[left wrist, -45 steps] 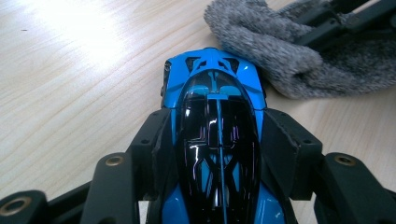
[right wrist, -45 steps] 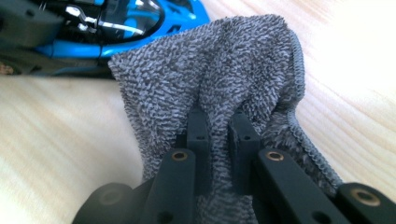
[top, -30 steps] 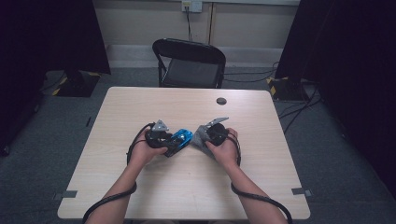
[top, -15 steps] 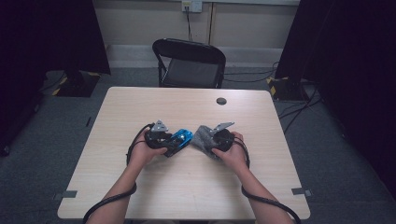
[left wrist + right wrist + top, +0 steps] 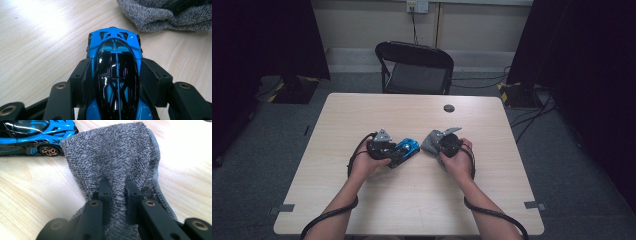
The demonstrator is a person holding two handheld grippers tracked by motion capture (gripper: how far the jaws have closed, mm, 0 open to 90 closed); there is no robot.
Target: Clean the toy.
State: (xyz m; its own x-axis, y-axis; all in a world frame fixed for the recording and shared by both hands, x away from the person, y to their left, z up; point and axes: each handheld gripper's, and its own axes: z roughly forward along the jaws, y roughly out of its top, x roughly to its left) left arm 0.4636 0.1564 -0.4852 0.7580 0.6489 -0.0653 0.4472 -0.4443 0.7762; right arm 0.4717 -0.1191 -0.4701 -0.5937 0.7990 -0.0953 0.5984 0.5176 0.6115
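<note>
**Toy car clamped, cloth pinched: wiping set-up at mid-table**

Pale wood-grain laminate forms the table [image 5: 362,210], which stands on grey carpet. Behind it I note a black folding chair [image 5: 414,67], a beige wall with a socket, and dark curtains on both sides. A small black disc [image 5: 449,108] lies near the far edge, well apart from the work; I cannot tell what it is.

I have the left gripper [image 5: 116,72] clamped on the blue toy car [image 5: 115,62], its jaws pressing both flanks around the black canopy. The car sits at mid-table with its wheels down on the laminate. I judge this hold is there to pin the car so it cannot roll or skid once it is rubbed.

My right gripper [image 5: 117,195] is closed on the grey terry cloth [image 5: 112,152]; its jaws have just been closing, and a fold of towel is now bunched tightly between them. The rest of the cloth fans out ahead of the jaws on the table, its far edge just beside the car's wheel. I read that free flap as the working face, left loose so it can drape over the bodywork.

Both forearms come in from the near edge, cables trailing behind.
</note>
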